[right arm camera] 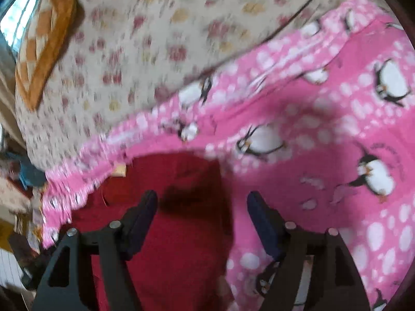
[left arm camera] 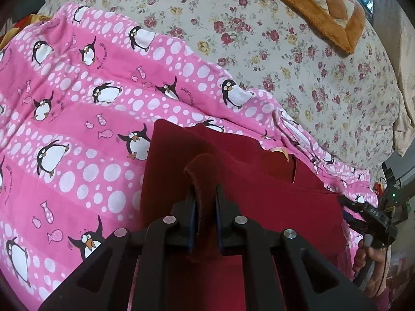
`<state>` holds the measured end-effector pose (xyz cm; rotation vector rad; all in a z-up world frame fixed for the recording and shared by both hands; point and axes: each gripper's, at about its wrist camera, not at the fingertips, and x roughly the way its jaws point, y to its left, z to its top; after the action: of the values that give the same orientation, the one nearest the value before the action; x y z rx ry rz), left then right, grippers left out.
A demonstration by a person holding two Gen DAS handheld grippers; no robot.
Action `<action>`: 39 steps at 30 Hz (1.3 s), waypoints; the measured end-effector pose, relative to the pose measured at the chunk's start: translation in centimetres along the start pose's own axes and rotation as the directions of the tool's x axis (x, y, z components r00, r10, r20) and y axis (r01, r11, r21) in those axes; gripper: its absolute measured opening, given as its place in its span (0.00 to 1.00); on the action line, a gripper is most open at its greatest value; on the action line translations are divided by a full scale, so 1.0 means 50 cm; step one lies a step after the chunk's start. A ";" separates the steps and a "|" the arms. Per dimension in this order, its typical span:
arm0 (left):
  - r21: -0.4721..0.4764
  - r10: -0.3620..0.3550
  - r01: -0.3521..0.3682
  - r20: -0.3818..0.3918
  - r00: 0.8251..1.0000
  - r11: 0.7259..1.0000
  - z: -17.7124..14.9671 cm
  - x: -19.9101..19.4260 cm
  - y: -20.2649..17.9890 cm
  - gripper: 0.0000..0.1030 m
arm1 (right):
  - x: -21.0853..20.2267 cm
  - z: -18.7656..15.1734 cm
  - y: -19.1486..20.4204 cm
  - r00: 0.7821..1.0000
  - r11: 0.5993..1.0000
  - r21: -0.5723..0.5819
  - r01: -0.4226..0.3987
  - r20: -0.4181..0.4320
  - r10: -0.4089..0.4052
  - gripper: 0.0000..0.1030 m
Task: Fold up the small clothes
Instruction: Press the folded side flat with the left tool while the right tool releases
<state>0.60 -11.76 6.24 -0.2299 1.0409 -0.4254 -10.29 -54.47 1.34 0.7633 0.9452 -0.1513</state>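
Observation:
A dark red garment point(left arm camera: 233, 171) lies on a pink penguin-print blanket point(left arm camera: 77, 103), partly folded with straight edges. My left gripper point(left arm camera: 205, 197) is shut on a bunched hem of the red garment and holds it up off the blanket. The right gripper point(left arm camera: 363, 212) shows at the garment's right edge in the left wrist view. In the blurred right wrist view my right gripper point(right arm camera: 202, 207) is open and empty, fingers spread just above the red garment point(right arm camera: 181, 207) near its edge against the pink blanket point(right arm camera: 324, 129).
A floral bedsheet point(left arm camera: 272, 51) covers the bed beyond the blanket. An orange and cream patchwork quilt point(left arm camera: 324, 5) lies at the far corner. Cluttered items sit off the bed's side point(right arm camera: 23, 181).

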 end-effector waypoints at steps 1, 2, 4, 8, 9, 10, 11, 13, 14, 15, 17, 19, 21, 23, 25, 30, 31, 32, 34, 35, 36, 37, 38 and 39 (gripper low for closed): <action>0.003 0.004 -0.004 -0.001 1.000 1.000 -0.001 0.001 0.000 0.00 | 0.013 -0.004 0.012 1.000 0.999 -0.036 -0.013 -0.017 0.012 0.35; 0.005 0.007 -0.007 -0.001 1.000 1.000 -0.003 0.001 0.000 0.00 | 0.020 -0.006 0.023 1.000 0.998 -0.064 0.001 -0.020 -0.002 0.24; 0.010 0.017 -0.017 -0.009 1.000 1.000 -0.005 0.006 0.001 0.00 | 0.003 -0.002 0.038 0.998 0.993 -0.113 0.044 0.045 -0.039 0.15; 0.012 0.032 -0.032 -0.046 0.998 0.999 -0.015 0.033 0.004 0.00 | 0.006 0.002 0.034 0.978 0.966 -0.166 0.196 0.103 -0.181 0.14; 0.025 0.055 -0.054 -0.048 0.997 0.998 -0.017 0.040 0.004 0.00 | 0.023 -0.001 0.026 0.976 0.963 -0.164 0.214 0.076 -0.203 0.14; 0.035 0.072 -0.071 -0.051 0.996 0.997 -0.018 0.045 0.004 0.00 | 0.031 -0.005 0.020 0.976 0.963 -0.161 0.218 0.065 -0.210 0.16; 0.035 0.082 -0.080 -0.055 0.995 0.996 -0.019 0.049 0.006 0.00 | 0.027 -0.005 0.017 0.976 0.964 -0.152 0.217 0.072 -0.208 0.17; 0.025 0.078 -0.076 -0.051 0.996 0.997 -0.019 0.044 0.009 0.01 | -0.007 -0.007 0.008 0.976 0.975 -0.081 0.205 0.090 -0.198 0.36; 0.025 0.078 -0.077 -0.046 0.996 0.997 -0.019 0.040 0.010 0.02 | -0.026 -0.011 0.007 0.975 0.977 -0.063 0.205 0.097 -0.198 0.36; 0.027 0.085 -0.084 -0.034 0.996 0.996 -0.018 0.033 0.010 0.03 | -0.041 -0.017 0.010 0.977 0.978 -0.067 0.197 0.100 -0.190 0.37; 0.028 0.103 -0.103 -0.009 0.995 0.994 -0.016 0.021 0.010 0.05 | -0.075 -0.041 0.028 0.982 0.977 -0.119 0.179 0.087 -0.170 0.38; 0.028 0.113 -0.114 0.007 0.994 0.993 -0.017 0.013 0.009 0.06 | -0.093 -0.067 0.047 0.987 0.973 -0.171 0.155 0.072 -0.144 0.38; 0.033 0.125 -0.125 0.013 0.992 0.992 -0.020 0.010 0.008 0.06 | -0.102 -0.099 0.070 0.992 0.966 -0.227 0.124 0.050 -0.116 0.38; 0.044 0.139 -0.140 0.017 0.990 0.989 -0.022 0.011 0.005 0.06 | -0.100 -0.124 0.085 0.994 0.960 -0.259 0.105 0.028 -0.101 0.38; 0.061 0.159 -0.160 0.020 0.987 0.985 -0.025 0.014 0.001 0.06 | -0.086 -0.140 0.098 0.993 0.948 -0.297 0.114 0.012 -0.115 0.38; 0.080 0.188 -0.189 0.014 0.982 0.979 -0.030 0.030 -0.002 0.06 | -0.045 -0.151 0.082 0.966 0.906 -0.343 0.250 0.022 -0.258 0.38; 0.083 0.194 -0.195 0.012 0.981 0.977 -0.031 0.033 -0.003 0.06 | -0.040 -0.153 0.077 0.961 0.899 -0.347 0.267 0.029 -0.275 0.47; 0.088 0.200 -0.200 0.011 0.980 0.976 -0.033 0.036 -0.003 0.06 | -0.039 -0.157 0.071 0.958 0.898 -0.341 0.279 0.038 -0.284 0.51; 0.098 0.210 -0.210 0.014 0.978 0.973 -0.035 0.039 -0.006 0.06 | -0.044 -0.158 0.057 0.962 0.911 -0.312 0.269 0.050 -0.267 0.52; 0.102 0.213 -0.214 0.016 0.977 0.971 -0.036 0.039 -0.008 0.06 | -0.047 -0.160 0.053 0.963 0.915 -0.303 0.268 0.051 -0.266 0.52; 0.105 0.215 -0.216 0.018 0.976 0.971 -0.037 0.039 -0.009 0.06 | -0.053 -0.163 0.054 0.961 0.915 -0.297 0.273 0.053 -0.270 0.52; 0.103 0.216 -0.217 0.023 0.976 0.971 -0.037 0.038 -0.009 0.06 | -0.057 -0.165 0.056 0.959 0.913 -0.296 0.280 0.054 -0.277 0.52; 0.100 0.215 -0.216 0.023 0.976 0.971 -0.038 0.038 -0.009 0.07 | -0.064 -0.167 0.061 0.957 0.911 -0.295 0.289 0.056 -0.286 0.52; 0.099 0.214 -0.216 0.023 0.976 0.971 -0.038 0.039 -0.010 0.07 | -0.074 -0.171 0.068 0.956 0.909 -0.297 0.291 0.064 -0.286 0.52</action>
<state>-0.32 -13.02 3.98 -0.0281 1.0168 -0.2790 -16.78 -47.15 3.01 0.3340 1.0317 -0.2649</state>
